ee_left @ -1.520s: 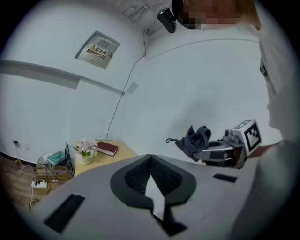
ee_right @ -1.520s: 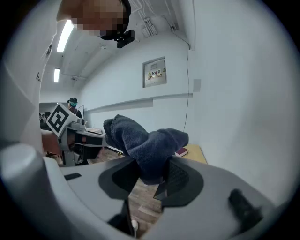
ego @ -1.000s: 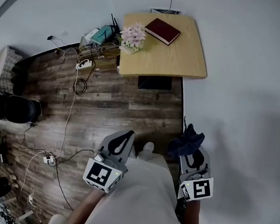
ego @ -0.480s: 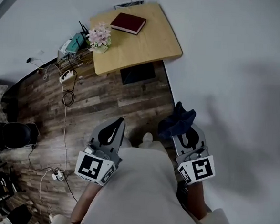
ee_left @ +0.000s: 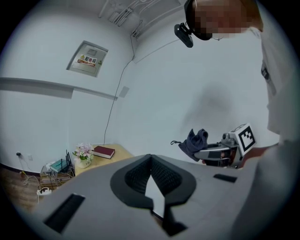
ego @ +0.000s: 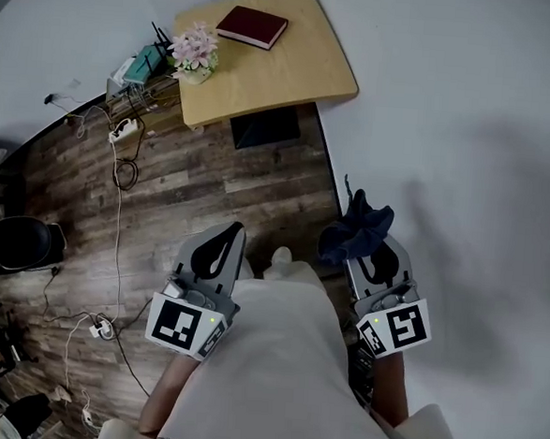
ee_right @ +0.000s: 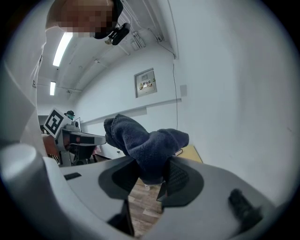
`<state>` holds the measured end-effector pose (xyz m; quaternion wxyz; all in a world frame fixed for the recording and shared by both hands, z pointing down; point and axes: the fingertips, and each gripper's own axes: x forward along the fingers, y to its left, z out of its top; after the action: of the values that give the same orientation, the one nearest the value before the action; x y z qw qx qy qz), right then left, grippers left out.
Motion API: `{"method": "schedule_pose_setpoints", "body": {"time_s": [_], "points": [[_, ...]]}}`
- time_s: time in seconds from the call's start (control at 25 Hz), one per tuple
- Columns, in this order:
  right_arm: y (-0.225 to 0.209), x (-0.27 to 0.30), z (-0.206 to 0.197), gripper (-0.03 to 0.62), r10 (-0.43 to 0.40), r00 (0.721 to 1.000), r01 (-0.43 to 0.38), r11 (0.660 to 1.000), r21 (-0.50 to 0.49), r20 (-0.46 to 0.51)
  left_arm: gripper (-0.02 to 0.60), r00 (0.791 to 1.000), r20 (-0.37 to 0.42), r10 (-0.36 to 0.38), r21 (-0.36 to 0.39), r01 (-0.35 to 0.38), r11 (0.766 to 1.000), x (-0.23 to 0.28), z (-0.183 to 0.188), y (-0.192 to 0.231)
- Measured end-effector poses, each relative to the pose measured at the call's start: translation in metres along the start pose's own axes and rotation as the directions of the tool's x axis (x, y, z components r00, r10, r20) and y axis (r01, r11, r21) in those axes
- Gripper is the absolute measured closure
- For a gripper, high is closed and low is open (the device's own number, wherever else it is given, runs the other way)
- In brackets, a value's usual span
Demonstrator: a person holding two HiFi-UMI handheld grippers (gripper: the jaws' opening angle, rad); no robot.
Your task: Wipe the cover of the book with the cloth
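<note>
Wooden floor [ego: 211,191] meets a white wall [ego: 469,134], and in the far corner stands a small table [ego: 294,79] with the red book [ego: 253,27] lying flat near its back edge, beside a pot of flowers [ego: 195,51]. Close to the person's body, well apart from the table, the right gripper [ego: 364,256] is clamped on the dark blue cloth [ego: 356,231]. Beside it, the left gripper [ego: 228,233] has its jaws together with nothing between them.
</note>
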<state>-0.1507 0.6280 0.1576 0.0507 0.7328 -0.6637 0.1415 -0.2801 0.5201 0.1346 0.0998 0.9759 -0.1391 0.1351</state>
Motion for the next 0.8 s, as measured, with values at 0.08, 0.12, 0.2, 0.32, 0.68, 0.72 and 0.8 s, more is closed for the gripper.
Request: {"method": "schedule_pose_setpoints", "body": {"time_s": [0.08,0.12,0.2,0.32,0.68,0.72,0.8], "points": [[0.004,0.002,0.0,0.445,0.005,1.0,-0.005,1.0,-0.002,-0.008,0.572,1.0,-0.001,0.012,-0.005,-0.012,1.0,-0.006,0.0,0.004],[0.005,0.004,0.001,0.445,0.009,1.0,-0.009,1.0,-0.005,-0.011,0.572,1.0,-0.003,0.018,-0.01,-0.019,1.0,-0.008,0.0,0.006],[0.007,0.009,0.002,0.445,0.018,1.0,-0.018,1.0,-0.004,-0.013,0.572,0.999,-0.012,0.031,-0.021,-0.031,0.999,-0.011,-0.002,0.011],[0.006,0.023,0.0,0.445,0.027,0.999,-0.027,1.0,0.001,-0.02,0.572,0.999,-0.025,0.038,-0.041,-0.039,0.998,-0.005,-0.008,0.019],[-0.018,0.098,0.017,0.445,0.015,0.999,-0.014,1.0,0.003,-0.048,0.572,1.0,-0.021,0.01,-0.083,-0.012,0.996,0.054,0.004,0.078],[-0.024,0.112,0.022,0.445,0.01,0.999,-0.01,1.0,0.0,-0.048,0.572,1.0,-0.017,0.005,-0.085,-0.006,0.996,0.066,0.009,0.089],[-0.037,0.14,0.033,0.445,-0.001,0.999,0.001,1.0,-0.001,-0.049,0.572,1.0,-0.011,-0.009,-0.088,0.008,0.996,0.09,0.021,0.112]]}}
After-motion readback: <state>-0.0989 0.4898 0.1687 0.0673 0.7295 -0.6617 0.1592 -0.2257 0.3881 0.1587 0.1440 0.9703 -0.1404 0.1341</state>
